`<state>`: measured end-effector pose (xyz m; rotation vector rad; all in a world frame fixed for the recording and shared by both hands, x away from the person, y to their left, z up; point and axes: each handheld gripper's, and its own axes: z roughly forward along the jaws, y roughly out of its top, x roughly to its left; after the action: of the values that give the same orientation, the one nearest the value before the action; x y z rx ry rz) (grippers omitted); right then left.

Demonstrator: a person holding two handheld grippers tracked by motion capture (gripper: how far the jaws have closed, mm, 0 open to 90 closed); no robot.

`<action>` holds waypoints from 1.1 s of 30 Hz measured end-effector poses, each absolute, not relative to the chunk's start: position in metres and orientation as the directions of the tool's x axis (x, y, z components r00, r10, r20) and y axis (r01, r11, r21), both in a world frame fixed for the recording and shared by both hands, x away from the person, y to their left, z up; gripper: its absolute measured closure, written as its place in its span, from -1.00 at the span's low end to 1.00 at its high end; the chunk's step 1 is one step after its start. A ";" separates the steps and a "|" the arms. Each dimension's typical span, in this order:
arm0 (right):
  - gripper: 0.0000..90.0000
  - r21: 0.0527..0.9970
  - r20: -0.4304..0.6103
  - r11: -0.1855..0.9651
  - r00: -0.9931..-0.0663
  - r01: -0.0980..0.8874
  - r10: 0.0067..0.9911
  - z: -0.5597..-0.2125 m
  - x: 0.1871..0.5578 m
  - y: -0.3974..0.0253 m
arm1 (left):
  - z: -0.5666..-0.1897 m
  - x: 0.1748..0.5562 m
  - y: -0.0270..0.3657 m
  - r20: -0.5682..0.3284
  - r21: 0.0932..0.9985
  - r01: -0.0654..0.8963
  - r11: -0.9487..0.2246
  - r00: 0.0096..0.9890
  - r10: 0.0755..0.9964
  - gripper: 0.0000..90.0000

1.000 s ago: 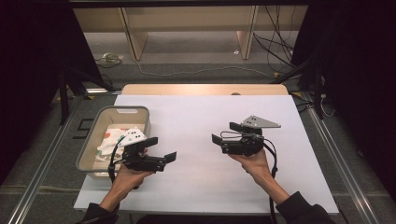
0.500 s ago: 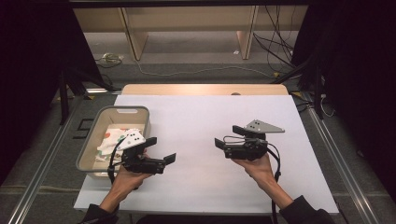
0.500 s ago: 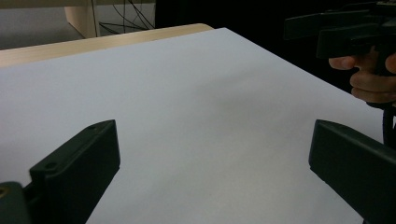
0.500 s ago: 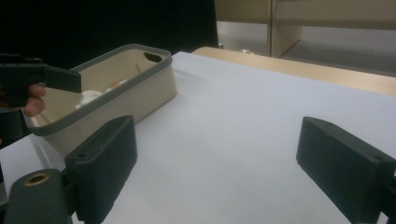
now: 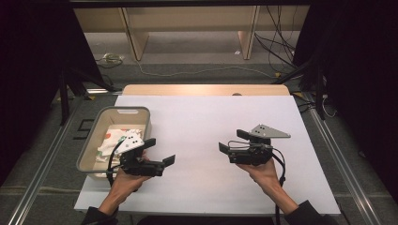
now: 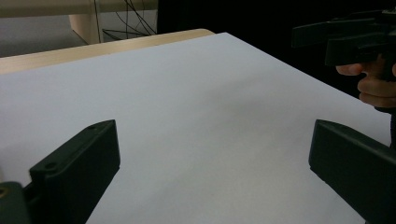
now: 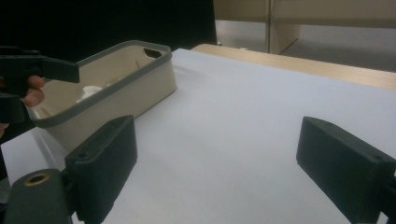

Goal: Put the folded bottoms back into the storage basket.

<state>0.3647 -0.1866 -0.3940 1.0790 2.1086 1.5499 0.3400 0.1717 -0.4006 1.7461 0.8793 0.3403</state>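
The high view looks forward and down from above my side of the white table [image 5: 206, 126], taking in the whole sheet, with floor and cables across the top of the frame. The camera on my left gripper [image 6: 212, 172] sits low and close to the sheet, facing my right gripper [image 6: 355, 39] at the upper right. The camera on my right gripper [image 7: 217, 170] faces back toward the beige bin [image 7: 116, 93] at the upper left. All three share the white sheet

Matt white table cover [image 5: 206, 126], plastic-looking bin [image 5: 94, 140]
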 end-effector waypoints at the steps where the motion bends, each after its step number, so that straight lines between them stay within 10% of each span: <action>1: -0.70 0.913 0.177 0.133 -0.669 0.385 0.722 -0.394 0.364 -0.187 | -0.401 0.340 0.172 -0.195 0.913 0.389 -0.125 0.684 0.703 -0.96; 33: -0.69 0.933 0.114 0.143 -0.649 0.329 0.752 -0.401 0.328 -0.203 | -0.403 0.323 0.169 -0.192 0.912 0.385 -0.144 0.709 0.679 -0.98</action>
<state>0.3284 -0.2030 -0.4010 1.0375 2.0457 1.5132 0.3225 0.1689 -0.4027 1.7634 0.8465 0.3176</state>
